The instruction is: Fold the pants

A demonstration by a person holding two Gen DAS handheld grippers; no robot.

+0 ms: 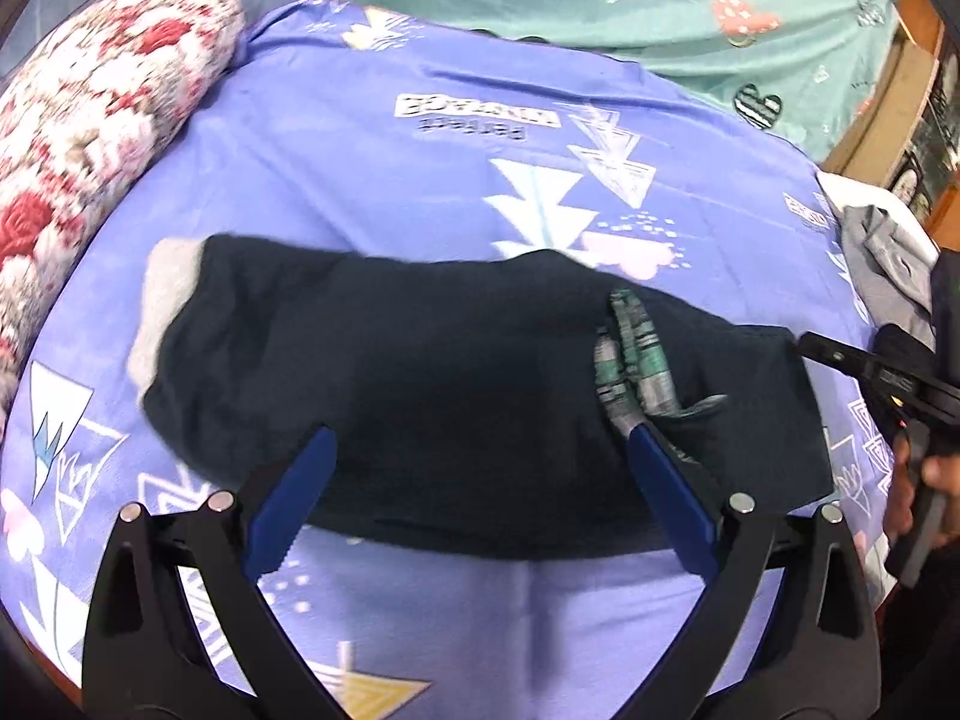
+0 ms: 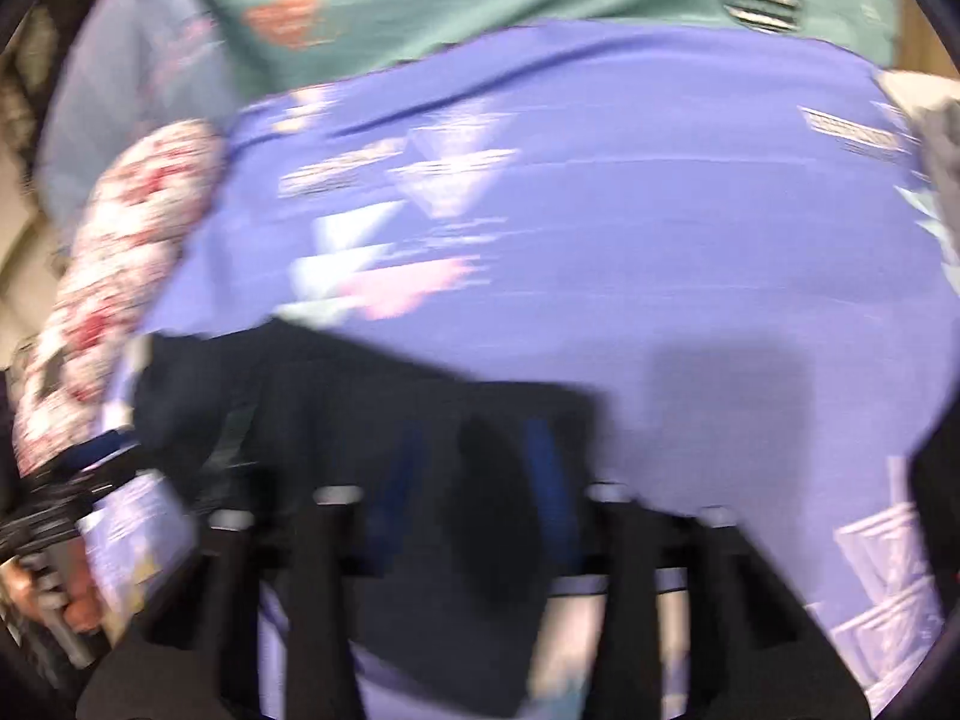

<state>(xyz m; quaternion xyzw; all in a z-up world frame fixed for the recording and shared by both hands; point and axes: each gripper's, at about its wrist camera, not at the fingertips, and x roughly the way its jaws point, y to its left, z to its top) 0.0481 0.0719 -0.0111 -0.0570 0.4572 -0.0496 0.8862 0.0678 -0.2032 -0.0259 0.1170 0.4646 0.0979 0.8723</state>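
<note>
Dark navy pants (image 1: 456,384) lie folded into a wide block on the purple patterned sheet (image 1: 372,180). A grey cuff shows at their left end and a green-grey drawstring (image 1: 630,354) on their right part. My left gripper (image 1: 480,450) is open, its blue fingers (image 1: 300,492) spread over the near edge of the pants, holding nothing. The right gripper (image 1: 870,372) shows at the right edge of the left wrist view. In the blurred right wrist view my right gripper (image 2: 474,468) sits over the right end of the pants (image 2: 372,408); its jaws are too smeared to judge.
A red and white floral pillow (image 1: 90,138) lies at the left of the bed. A teal sheet with heart prints (image 1: 660,12) covers the far side. Grey clothing (image 1: 888,264) is heaped at the right edge. Wooden furniture (image 1: 912,48) stands at the far right.
</note>
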